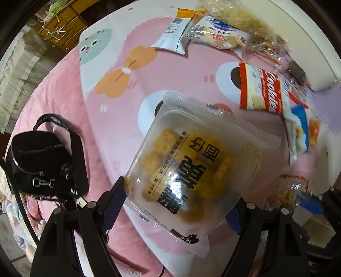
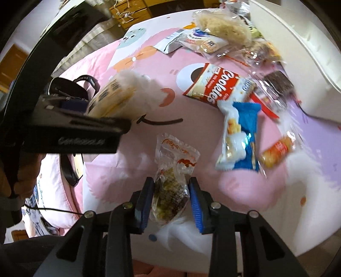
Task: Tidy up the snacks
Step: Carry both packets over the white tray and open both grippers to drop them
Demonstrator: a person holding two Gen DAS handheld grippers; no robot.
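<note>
My left gripper points down and is shut on a frosted pack of yellow pastries with big black characters, held above the pink cartoon mat. In the right wrist view that same pack shows at the left, under the left gripper's black body. Between the blue pads of my right gripper sits a small clear wrapper with dark green filling; the pads press its sides. This wrapper also appears blurred at the lower right of the left wrist view.
Loose snacks lie at the mat's far right: a red Cookies pack, a blue-and-white pack, an orange tube snack, a white barcode pack and clear bags. A black strap bag lies left. A white rimmed object borders the right.
</note>
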